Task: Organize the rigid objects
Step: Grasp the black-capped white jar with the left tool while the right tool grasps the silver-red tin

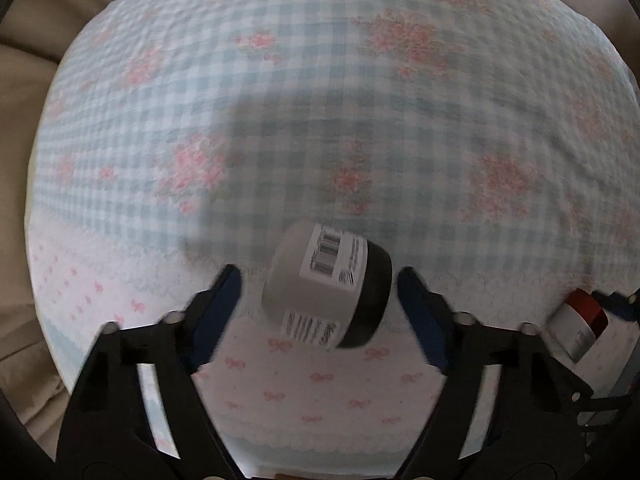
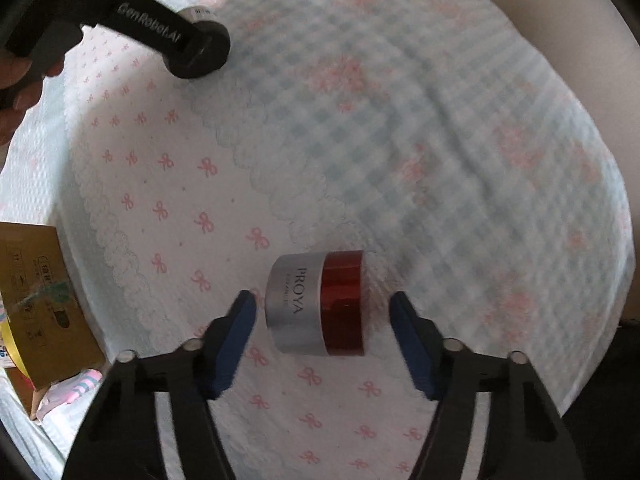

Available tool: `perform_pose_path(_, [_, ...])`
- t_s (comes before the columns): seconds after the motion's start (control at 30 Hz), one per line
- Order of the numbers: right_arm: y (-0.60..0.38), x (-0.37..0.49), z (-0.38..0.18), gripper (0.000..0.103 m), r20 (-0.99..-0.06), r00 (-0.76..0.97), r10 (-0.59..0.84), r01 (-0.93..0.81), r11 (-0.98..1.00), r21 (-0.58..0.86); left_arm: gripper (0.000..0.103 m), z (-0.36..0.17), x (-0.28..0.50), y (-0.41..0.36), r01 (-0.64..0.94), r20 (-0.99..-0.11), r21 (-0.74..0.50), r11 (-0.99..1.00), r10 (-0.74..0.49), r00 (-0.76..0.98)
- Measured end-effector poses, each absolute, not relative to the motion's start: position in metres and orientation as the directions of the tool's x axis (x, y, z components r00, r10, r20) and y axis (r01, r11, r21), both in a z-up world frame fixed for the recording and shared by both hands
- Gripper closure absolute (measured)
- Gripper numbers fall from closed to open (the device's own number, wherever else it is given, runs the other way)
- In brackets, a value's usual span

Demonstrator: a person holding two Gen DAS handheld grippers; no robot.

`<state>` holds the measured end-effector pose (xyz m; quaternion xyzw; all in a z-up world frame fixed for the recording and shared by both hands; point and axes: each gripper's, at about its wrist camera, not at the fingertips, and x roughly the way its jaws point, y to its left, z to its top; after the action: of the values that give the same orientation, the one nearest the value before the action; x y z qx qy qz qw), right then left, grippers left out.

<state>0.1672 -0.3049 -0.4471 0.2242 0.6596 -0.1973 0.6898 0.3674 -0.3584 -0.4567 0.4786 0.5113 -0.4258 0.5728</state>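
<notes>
Both jars lie on their sides on the bedspread [image 1: 320, 100], neither lifted yet. Left claw [image 1: 320, 300] points down, pads apart, straddling the black-lidded jar [image 1: 328, 284], lower centre. Right claw [image 2: 322, 320] likewise straddles the red-lidded PROYA jar [image 2: 316, 304], no contact. Cardboard box [image 2: 40, 304], far left.

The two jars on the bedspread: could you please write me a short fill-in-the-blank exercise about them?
1. The jar with the barcode label has a ____ lid.
2. The silver jar printed PROYA has a ____ lid.
3. Both jars lie on their ____, not upright.
4. The right gripper has the silver jar between its fingers, pads not yet ____ it.

Missing words: black; red; sides; touching
</notes>
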Motion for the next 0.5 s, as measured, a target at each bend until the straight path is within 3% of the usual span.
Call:
perform_pose_path(0.03, [-0.305, 0.167, -0.449, 0.054, -0.999, 0.045, 0.022, 0.566, 0.823, 0.044, 0.050, -0.459, 0.369, -0.359, 0.979, -0.995, 0.099, 0.178, 0.007, 0.099])
perform_pose_path(0.5, [-0.317, 0.162, -0.444, 0.060, -0.996, 0.071, 0.059, 0.583, 0.807, 0.089, 0.052, -0.448, 0.365, -0.348, 0.972, -0.997, 0.072, 0.223, -0.007, 0.076])
